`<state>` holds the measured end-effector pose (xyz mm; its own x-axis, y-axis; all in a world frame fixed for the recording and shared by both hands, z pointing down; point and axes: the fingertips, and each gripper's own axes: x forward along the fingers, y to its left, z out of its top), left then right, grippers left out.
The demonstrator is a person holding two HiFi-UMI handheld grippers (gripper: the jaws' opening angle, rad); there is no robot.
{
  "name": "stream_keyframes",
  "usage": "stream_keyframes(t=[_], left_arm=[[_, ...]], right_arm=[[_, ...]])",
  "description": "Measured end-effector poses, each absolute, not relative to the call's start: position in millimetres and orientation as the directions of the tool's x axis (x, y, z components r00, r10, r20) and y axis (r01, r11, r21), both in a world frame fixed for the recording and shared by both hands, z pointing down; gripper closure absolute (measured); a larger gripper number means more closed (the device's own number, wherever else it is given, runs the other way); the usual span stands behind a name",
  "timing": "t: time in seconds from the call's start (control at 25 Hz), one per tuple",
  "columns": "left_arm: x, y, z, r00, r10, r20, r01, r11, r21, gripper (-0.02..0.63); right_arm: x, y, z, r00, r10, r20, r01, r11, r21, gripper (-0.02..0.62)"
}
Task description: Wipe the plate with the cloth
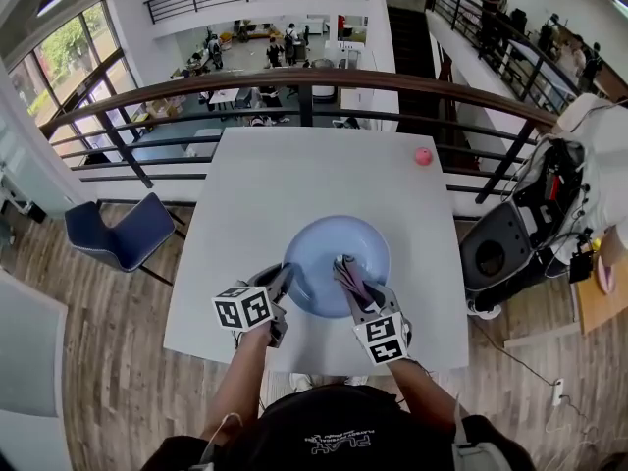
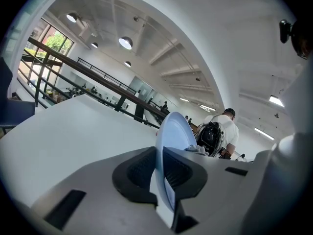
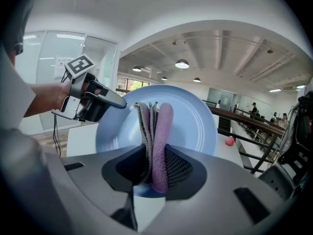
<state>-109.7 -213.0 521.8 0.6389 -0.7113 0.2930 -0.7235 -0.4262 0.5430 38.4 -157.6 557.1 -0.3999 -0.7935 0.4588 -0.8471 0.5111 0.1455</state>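
While the left gripper, jaws narrow, pinches the near-left rim of the plate, the right gripper has its jaws clamped on the folded cloth, over the plate's middle. Bare surface lies all round. The left gripper view shows the plate edge-on, the right gripper view its face.

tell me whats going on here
A person at a white table works with a gripper in each hand. The left gripper is clamped on the rim of a light blue plate, steadying it. The right gripper holds a folded purple and grey cloth over the plate's face, so wiping looks under way.
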Motion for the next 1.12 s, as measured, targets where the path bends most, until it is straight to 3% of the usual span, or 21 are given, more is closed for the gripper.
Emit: stream_keyframes(t=[0.4,0.92,1.12], left_arm=[[-103.3,-201.1,536.2,0.67,-0.676,0.308,-0.691,-0.415,0.592,0.563],[-93.9,-193.9,572.0,0.676,-0.636,0.373,-0.679,-0.341,0.649,0.574],[-85.8,-185.2,605.8,0.683,-0.594,0.424,-0.68,-0.307,0.666,0.574]], right_arm=[[90.3,-173.4,534.9,-0.249,-0.88,0.405,-0.926,0.339,0.168,0.48],[89.6,-162.4,506.4,-0.309,-0.918,0.249,-0.927,0.349,0.135,0.48],[100.8,-160.3,514.8,-0.295,-0.92,0.256,-0.937,0.331,0.109,0.48]])
